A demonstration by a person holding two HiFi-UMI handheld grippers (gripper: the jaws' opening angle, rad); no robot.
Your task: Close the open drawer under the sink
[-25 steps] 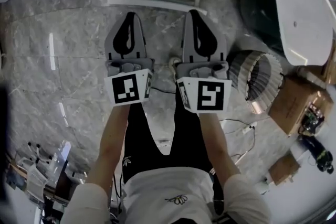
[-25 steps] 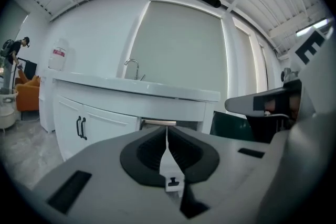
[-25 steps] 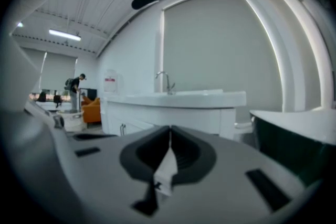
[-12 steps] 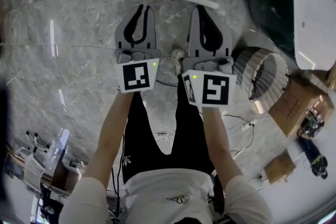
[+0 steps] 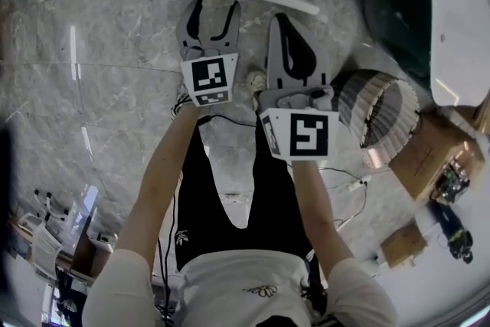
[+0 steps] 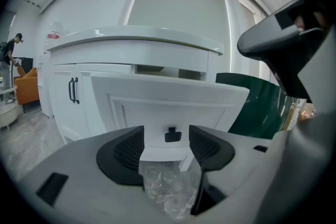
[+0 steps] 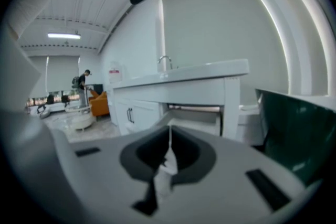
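Fingers, left: the dark ribbed fingers (image 6: 124, 150) of the left gripper (image 5: 210, 11) have just been opening and are now spread wide, with nothing pinched between them.
Fingers, right: those of the right gripper (image 5: 285, 23) are pressed together and nothing is held.
Change: compared with half a second ago, the left gripper is seen further forward, nearer the drawer; the right gripper is little shifted.
Task thing: the white painted panelled drawer (image 6: 167, 105) is pulled out under the white sink bench (image 6: 131, 42), just ahead of the left fingers; its small black handle (image 6: 172, 135) is framed between them.
Meaning: a push on the front panel, or a grip on the handle, is judged to be prepared; closing is not yet begun.
Surfaces: a smooth painted front with a recessed frame is shown; a glossy grey veined marble floor (image 5: 99, 88) lies below the fingers.
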